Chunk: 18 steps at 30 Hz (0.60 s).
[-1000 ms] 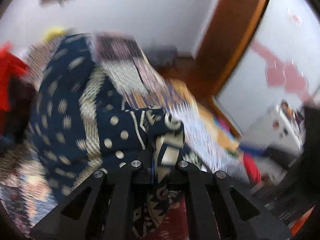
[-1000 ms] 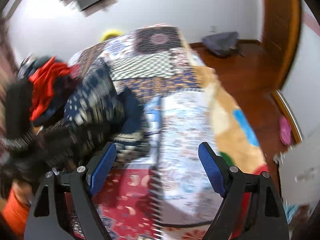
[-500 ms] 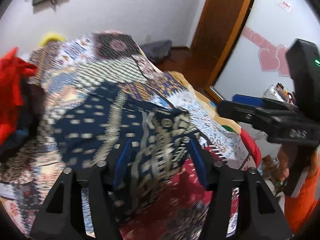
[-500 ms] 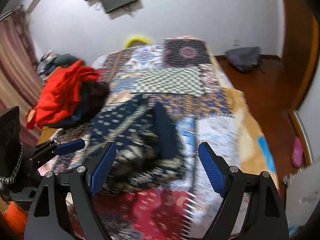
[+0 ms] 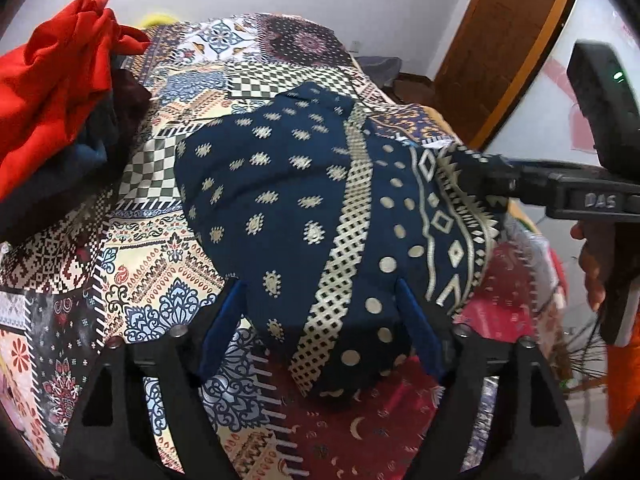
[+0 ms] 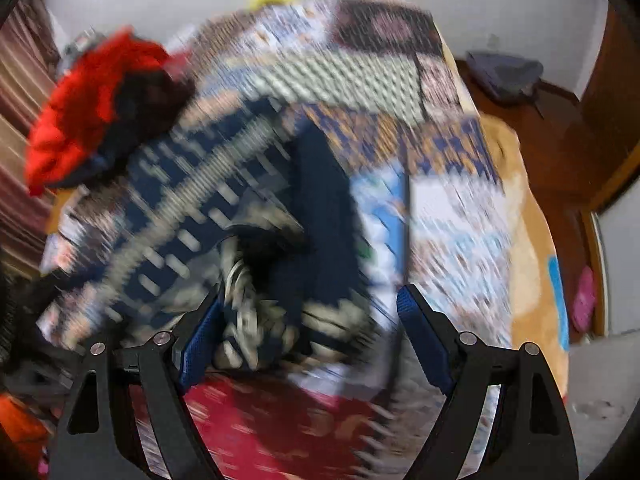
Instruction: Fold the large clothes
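Observation:
A navy garment (image 5: 304, 200) with cream dots and bands lies bunched on the patchwork bedspread (image 5: 160, 272). My left gripper (image 5: 320, 320) is open, its blue pads either side of the garment's near edge. The right gripper (image 5: 480, 180) reaches in from the right in the left wrist view, at the garment's right corner. In the blurred right wrist view my right gripper (image 6: 308, 332) is open over the crumpled garment (image 6: 248, 216).
A pile of red and dark clothes (image 5: 52, 92) sits at the bed's left side, also seen in the right wrist view (image 6: 96, 104). A wooden door (image 5: 504, 40) and wooden floor lie to the right. A dark bag (image 6: 504, 72) lies on the floor.
My left gripper let go of the garment and opened. The garment dropped onto the bed. My right gripper moved down to the garment's right corner.

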Available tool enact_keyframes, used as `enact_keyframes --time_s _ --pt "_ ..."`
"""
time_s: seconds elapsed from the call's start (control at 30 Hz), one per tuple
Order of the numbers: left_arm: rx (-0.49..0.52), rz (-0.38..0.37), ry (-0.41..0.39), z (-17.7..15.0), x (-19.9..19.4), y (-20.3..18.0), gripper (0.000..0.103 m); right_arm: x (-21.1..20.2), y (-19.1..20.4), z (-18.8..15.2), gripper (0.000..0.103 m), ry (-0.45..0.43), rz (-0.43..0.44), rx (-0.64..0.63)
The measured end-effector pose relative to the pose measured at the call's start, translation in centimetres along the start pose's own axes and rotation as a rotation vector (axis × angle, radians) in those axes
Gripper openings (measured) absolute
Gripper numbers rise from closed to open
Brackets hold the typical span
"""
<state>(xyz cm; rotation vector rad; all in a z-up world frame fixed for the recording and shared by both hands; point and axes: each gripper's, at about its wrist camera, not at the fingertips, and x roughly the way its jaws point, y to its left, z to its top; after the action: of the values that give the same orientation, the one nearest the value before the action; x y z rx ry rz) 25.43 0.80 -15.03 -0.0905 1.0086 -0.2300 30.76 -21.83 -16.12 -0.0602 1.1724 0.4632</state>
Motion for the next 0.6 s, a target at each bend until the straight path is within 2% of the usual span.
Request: enact_keyframes --time_s 0.13,0.3,0.47,0.6 --pt "-0.033 -0.025 -0.008 -0.5 0.7 0.4 0.086 0.2 -1.8 -1.7 0.084 0.004 0.029 0.030" --pt "-0.041 -0.030 -0.008 -0.1 -0.1 0.8 0.086 -1.6 -1.2 -1.0 0.085 -0.018 0.012 0.014" --pt "-0.047 0.042 -0.074 0.7 -2.5 1.9 0.086 -2.8 0.3 0.8 0.086 -0.059 0.049 -0.005" --pt "-0.105 0.073 -0.097 1.3 -3.2 3.9 0.086 -2.4 1.2 2.5 0.086 -0.071 0.114 -0.002"
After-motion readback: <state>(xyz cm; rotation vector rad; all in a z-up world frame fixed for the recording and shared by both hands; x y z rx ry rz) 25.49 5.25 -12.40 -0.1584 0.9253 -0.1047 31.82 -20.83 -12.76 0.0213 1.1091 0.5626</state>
